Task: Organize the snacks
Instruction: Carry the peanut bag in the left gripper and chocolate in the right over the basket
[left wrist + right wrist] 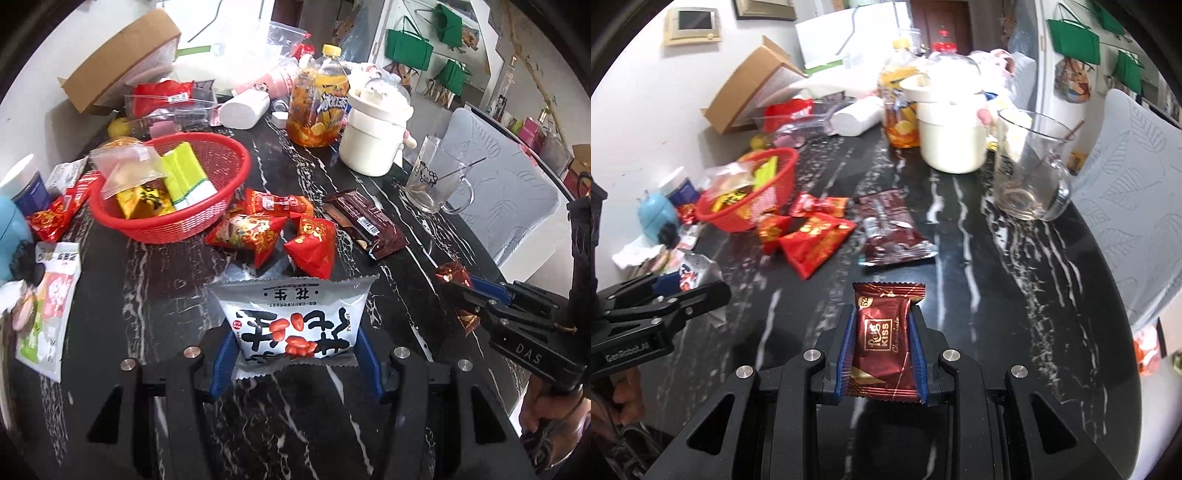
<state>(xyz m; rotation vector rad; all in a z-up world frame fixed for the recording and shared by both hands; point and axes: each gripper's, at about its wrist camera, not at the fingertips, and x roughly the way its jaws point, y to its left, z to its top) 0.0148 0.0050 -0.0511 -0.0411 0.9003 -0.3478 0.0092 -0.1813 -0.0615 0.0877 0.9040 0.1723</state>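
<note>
My left gripper (pixel 293 354) is shut on a white and grey peanut packet (pixel 295 321), held above the black marble table (pixel 147 295). My right gripper (pixel 882 350) is shut on a small dark red chocolate packet (pixel 884 332); it also shows at the right edge of the left wrist view, chocolate packet (pixel 456 278) in its jaws. A red mesh basket (pixel 207 221) at the left holds yellow, green and clear snack packs. Red snack packets (pixel 258 229) and a brown chocolate bar (pixel 365 221) lie loose beside the basket.
Behind stand an orange drink bottle (pixel 319 107), a white lidded pot (pixel 373 136) and a glass mug (pixel 432 181). A cardboard box (pixel 122 59) and plastic bags clutter the far edge. More packets (pixel 48 310) lie at the left. A grey chair (pixel 502 177) sits right of the table.
</note>
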